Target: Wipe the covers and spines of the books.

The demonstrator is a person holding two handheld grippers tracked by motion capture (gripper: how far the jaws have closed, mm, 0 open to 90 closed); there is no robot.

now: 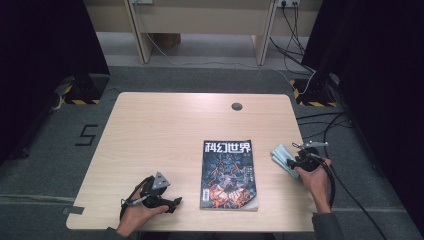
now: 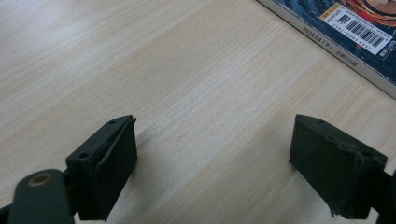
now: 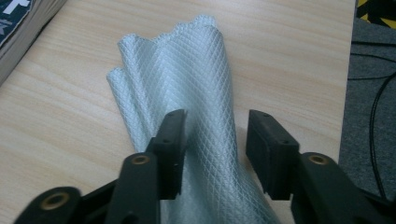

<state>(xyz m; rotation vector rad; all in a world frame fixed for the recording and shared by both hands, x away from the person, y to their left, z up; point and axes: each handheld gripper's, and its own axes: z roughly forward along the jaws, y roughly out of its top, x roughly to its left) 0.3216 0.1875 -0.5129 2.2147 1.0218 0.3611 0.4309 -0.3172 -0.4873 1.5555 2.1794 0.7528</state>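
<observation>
I see pale green cloth (image 3: 180, 79) near table's (image 1: 160, 130) right edge, running between fingers (image 3: 173, 149) of my right gripper (image 3: 215, 151). Those fingers spread, not pinching; left one touches fabric, right one apart. Cloth soft, diamond-quilted weave, folded in wavy layers. My left gripper (image 2: 212, 163) fingers spread wide over bare light wood grain. Glossy magazine (image 1: 229, 175) lies flat between grippers, dark cover.

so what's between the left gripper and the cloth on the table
In the high view the magazine lies flat between the left gripper and the pale folded cloth, with bare wooden table on either side of it.
</observation>
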